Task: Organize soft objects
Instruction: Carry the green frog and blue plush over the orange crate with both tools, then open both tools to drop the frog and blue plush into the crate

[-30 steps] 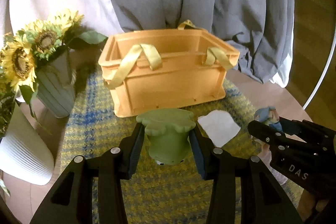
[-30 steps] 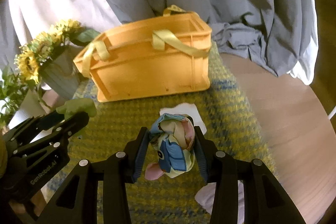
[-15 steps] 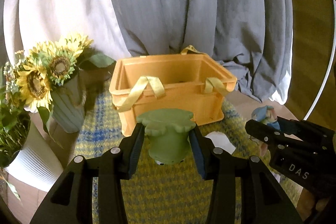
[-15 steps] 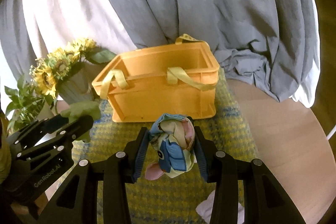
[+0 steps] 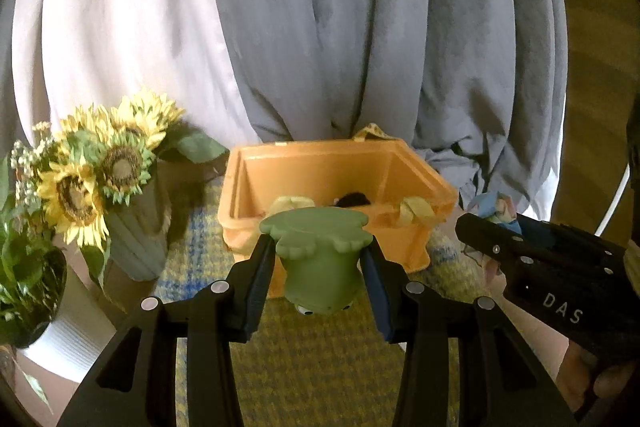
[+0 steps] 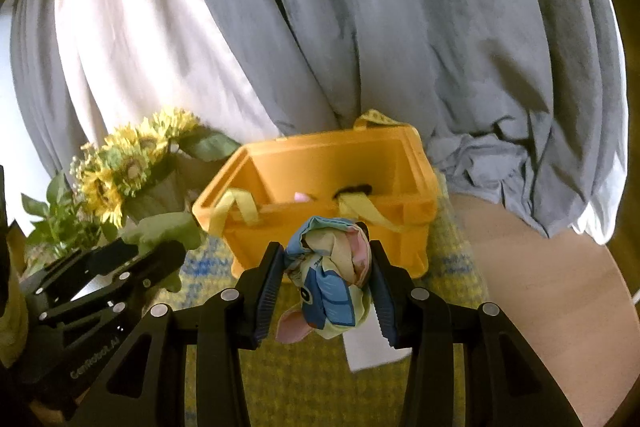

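pink item inside orange crate, only in right wrist view

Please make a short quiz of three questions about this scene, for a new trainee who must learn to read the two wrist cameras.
1. True or false: the left tongs are shut on a green frog toy.
2. What do the right tongs hold? A) a sunflower B) a crumpled printed cloth C) nothing
3. Fill in: behind both tongs stands an orange ___ with yellow handles, open at the top.

Key: 1 true; 2 B; 3 crate.
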### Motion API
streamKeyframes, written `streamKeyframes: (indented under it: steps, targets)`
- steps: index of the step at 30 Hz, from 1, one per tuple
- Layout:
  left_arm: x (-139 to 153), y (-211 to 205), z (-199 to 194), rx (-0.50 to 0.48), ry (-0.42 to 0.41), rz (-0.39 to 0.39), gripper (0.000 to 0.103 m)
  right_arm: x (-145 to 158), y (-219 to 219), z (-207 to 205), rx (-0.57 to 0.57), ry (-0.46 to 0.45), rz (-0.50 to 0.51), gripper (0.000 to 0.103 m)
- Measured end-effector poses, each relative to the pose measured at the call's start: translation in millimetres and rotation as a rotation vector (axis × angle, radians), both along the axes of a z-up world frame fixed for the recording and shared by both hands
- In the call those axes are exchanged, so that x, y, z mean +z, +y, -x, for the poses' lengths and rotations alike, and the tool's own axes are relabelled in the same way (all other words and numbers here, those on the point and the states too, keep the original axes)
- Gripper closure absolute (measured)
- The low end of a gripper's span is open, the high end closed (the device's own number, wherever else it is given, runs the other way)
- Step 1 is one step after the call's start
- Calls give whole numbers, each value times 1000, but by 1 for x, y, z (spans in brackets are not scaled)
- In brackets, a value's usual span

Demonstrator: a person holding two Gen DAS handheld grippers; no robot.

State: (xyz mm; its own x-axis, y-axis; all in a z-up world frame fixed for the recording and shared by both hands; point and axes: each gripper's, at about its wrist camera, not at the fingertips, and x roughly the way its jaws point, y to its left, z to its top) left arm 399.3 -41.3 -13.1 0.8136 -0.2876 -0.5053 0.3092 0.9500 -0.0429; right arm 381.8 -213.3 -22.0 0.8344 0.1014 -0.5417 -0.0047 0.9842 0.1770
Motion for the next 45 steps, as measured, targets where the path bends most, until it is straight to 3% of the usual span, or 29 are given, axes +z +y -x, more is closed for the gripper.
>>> streamKeyframes:
  steps: [15, 26, 45]
  targets:
    - [27, -2, -32, 19, -112, 10, 60, 32, -2, -40, 10, -113, 18, 60]
    - [29, -8, -64, 15, -153, -9, 60, 37, -7, -77, 1, -134, 32, 60]
    - [-3, -21, -137, 14, -80, -57, 60, 9, -17, -149, -7, -55, 85, 60]
